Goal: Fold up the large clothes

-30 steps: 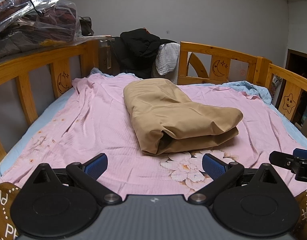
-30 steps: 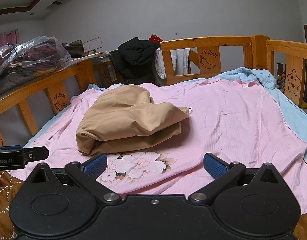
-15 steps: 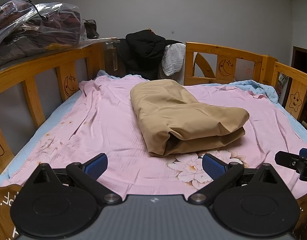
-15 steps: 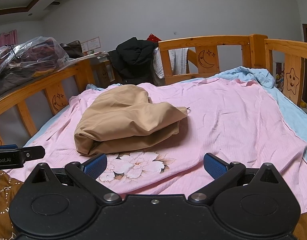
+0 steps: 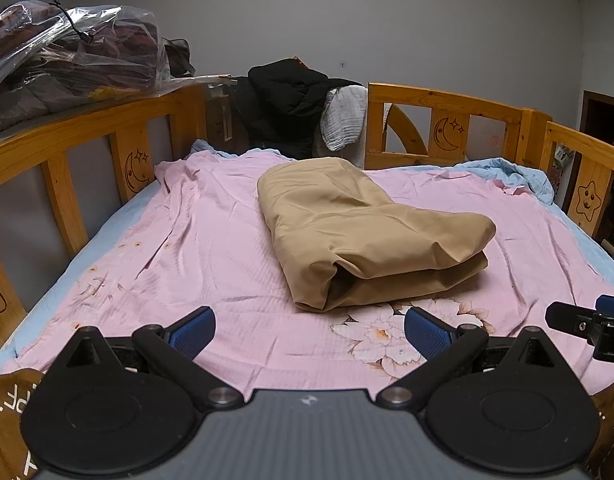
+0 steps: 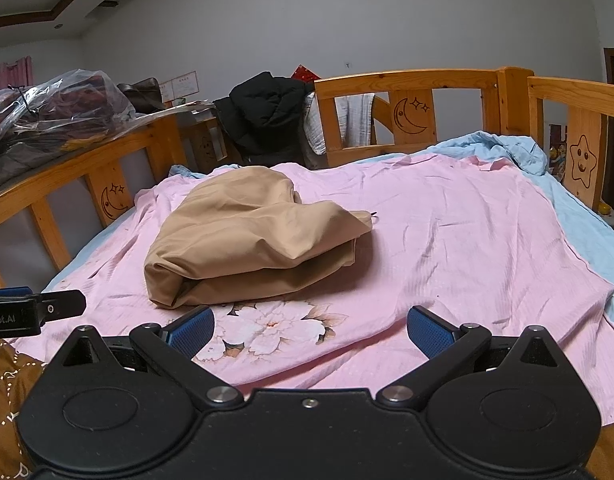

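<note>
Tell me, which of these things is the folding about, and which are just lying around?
For the job: tan garment, folded on the pink sheet; left gripper and right gripper, open.

Lying about: black jacket, white cloth, bagged clothes.

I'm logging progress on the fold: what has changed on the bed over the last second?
Both views have drawn back and lifted slightly from the folded tan garment, which sits farther off in the frames. The left gripper and right gripper took hold of nothing; both stay open and empty. The garment keeps its folded shape on the pink sheet, and the black jacket still hangs on the wooden rail.
</note>
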A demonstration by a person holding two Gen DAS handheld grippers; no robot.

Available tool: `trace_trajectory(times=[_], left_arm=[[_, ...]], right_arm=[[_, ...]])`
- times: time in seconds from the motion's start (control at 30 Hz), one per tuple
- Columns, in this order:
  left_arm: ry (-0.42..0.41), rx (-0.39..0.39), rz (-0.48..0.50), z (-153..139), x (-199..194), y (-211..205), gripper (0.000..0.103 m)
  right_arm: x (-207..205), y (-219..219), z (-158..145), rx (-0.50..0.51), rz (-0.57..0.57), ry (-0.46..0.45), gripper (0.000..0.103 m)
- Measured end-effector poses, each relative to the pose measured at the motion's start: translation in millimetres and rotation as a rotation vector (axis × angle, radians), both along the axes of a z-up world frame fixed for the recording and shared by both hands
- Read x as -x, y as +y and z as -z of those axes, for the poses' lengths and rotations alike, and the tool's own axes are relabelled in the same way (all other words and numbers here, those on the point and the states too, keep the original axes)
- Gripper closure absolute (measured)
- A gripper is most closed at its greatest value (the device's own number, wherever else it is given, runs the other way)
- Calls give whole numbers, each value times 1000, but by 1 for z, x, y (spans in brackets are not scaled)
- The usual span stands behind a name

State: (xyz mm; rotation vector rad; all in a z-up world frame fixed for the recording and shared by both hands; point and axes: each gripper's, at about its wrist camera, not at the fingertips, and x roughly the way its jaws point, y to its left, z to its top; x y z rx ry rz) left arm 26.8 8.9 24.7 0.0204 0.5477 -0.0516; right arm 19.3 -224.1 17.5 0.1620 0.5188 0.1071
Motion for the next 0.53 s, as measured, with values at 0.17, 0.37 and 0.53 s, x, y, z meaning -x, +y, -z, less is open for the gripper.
trace_trajectory(times=[0.17,0.37,0.53], left_arm=[[0,0,0,0,0,0,1],[0,-5,-2,0,0,2,1],[1,-5,1,0,0,5,1]], right_arm=[[1,0,0,0,1,0,1],[0,0,0,0,0,0,1],[0,-1,0,0,0,1,1]])
